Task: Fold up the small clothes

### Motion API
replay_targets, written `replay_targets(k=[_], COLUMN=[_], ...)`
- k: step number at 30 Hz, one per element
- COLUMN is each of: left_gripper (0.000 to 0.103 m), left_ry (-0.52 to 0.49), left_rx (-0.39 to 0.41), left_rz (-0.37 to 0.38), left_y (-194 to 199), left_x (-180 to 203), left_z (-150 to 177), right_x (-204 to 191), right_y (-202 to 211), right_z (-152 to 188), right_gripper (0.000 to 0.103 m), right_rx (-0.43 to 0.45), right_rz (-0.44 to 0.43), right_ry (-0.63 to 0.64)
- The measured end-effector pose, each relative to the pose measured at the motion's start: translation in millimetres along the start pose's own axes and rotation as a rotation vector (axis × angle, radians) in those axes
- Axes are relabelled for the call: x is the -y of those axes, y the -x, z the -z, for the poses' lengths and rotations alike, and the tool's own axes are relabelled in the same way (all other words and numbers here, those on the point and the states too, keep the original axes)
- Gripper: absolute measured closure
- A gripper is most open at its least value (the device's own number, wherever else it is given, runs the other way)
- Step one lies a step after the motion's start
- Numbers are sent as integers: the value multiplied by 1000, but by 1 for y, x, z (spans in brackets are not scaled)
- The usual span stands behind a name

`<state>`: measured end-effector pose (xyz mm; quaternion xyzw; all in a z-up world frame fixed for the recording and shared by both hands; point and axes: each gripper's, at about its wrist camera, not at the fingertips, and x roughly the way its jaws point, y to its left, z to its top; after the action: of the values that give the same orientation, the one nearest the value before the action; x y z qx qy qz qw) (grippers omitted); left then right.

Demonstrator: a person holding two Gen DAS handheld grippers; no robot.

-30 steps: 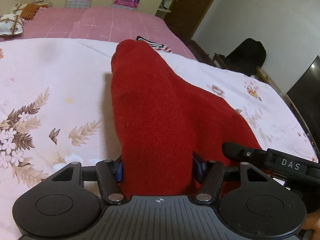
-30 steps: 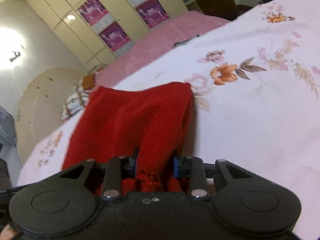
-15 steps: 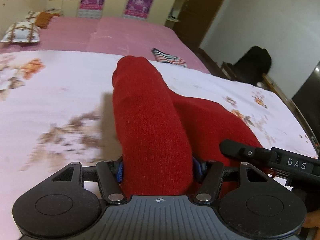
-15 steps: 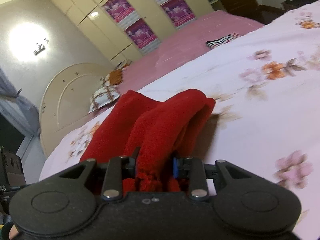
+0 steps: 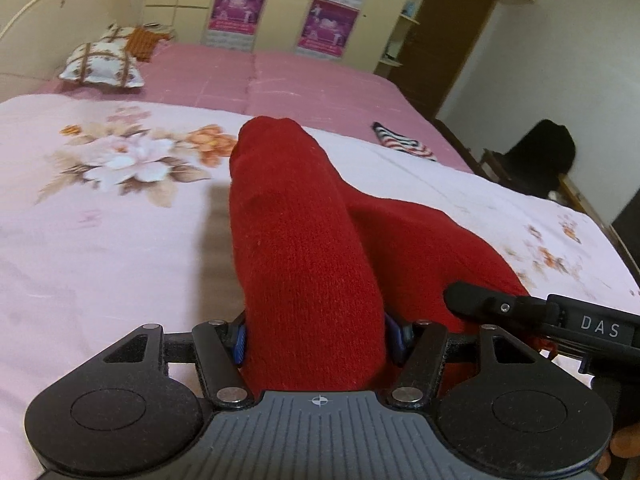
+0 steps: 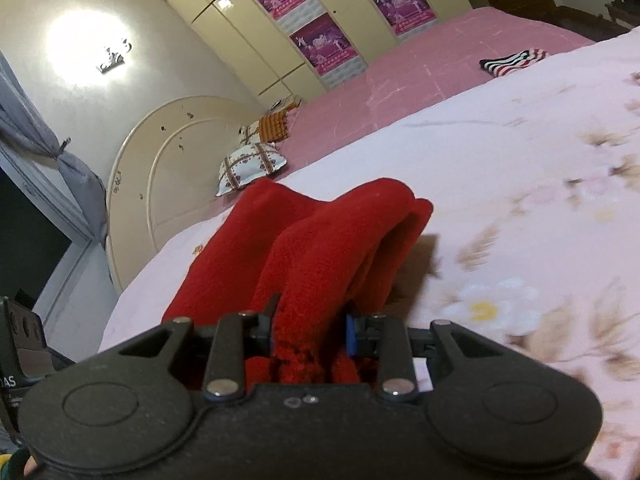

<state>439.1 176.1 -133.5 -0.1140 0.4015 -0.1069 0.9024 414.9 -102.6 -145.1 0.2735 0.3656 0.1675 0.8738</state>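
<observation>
A red knitted garment (image 5: 304,248) is held up over the floral bedspread (image 5: 100,240) by both grippers. My left gripper (image 5: 318,336) is shut on a thick rolled bunch of it, which hides the fingertips. In the right wrist view the same red garment (image 6: 320,248) droops forward in folds, and my right gripper (image 6: 308,330) is shut on a bunched edge of it. The right gripper's black body (image 5: 540,316) shows at the lower right of the left wrist view, close beside the left one.
A striped garment (image 5: 402,142) lies farther up the bed near the pink sheet (image 5: 280,80). Pillows (image 5: 102,66) rest by the cream headboard (image 6: 160,168). Wardrobe doors with purple posters stand behind. A dark chair (image 5: 536,160) sits beyond the bed's right edge.
Both grippers have carried the red garment across the bed toward the headboard and pillows. The cloth has gathered from a flat spread into narrower hanging folds. Both grips have held.
</observation>
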Motion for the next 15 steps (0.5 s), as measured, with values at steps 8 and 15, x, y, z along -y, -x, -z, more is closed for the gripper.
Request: replay_targets(k=[8,15], left_gripper=[16,13], left_ry=[40,48], left_rx=[18,36], left_rz=[-40,-33], left_y=[-28,-15], left_x=[-51,-51], left_z=[24,15], right_x=[-13,2], right_y=[-42,-35], right_z=[12,22], right_gripper=[68,58], right_rx=[-41,-23], right_rz=[90,175], right_ry=[87,86])
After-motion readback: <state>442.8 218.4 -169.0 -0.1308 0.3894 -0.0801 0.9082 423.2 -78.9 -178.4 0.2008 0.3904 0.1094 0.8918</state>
